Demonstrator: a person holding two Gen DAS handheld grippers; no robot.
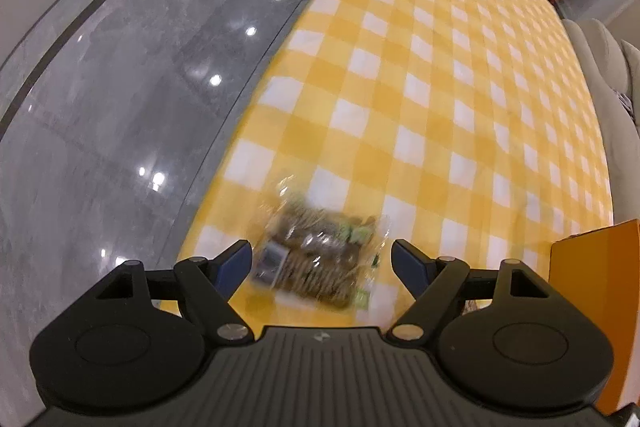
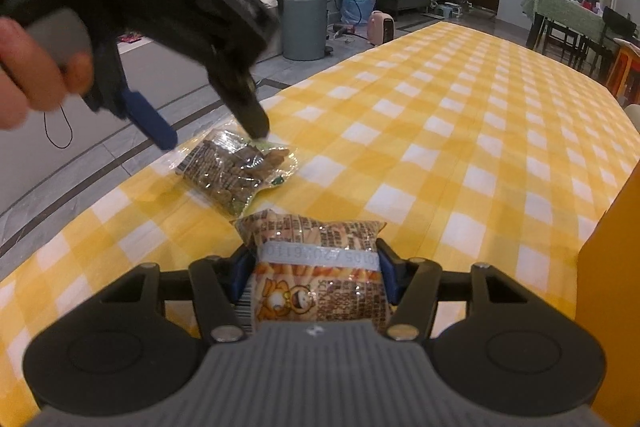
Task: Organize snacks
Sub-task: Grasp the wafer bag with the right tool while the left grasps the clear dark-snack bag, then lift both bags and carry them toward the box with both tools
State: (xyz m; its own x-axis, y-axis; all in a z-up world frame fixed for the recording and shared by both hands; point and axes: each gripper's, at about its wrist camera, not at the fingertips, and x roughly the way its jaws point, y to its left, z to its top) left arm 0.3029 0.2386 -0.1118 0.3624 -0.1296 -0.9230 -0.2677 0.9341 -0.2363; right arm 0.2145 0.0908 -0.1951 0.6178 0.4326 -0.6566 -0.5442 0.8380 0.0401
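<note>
A clear packet of brown biscuits (image 1: 320, 255) (image 2: 236, 171) lies near the left edge of the yellow checked tablecloth (image 1: 440, 87) (image 2: 440, 131). My left gripper (image 1: 322, 263) (image 2: 216, 135) hovers just above it, open, the packet showing between its blue pads without contact. The left wrist view is blurred. My right gripper (image 2: 316, 273) is shut on an orange snack packet (image 2: 316, 251) with a cartoon figure, held a little above the cloth, in front of the biscuit packet. A hand (image 2: 28, 67) holds the left gripper.
An orange box wall (image 1: 600, 307) (image 2: 608, 267) stands at the right, close to both grippers. The table's left edge drops to a glossy grey floor (image 1: 120, 107). A grey bin (image 2: 302, 23), a water bottle and plants stand beyond the table.
</note>
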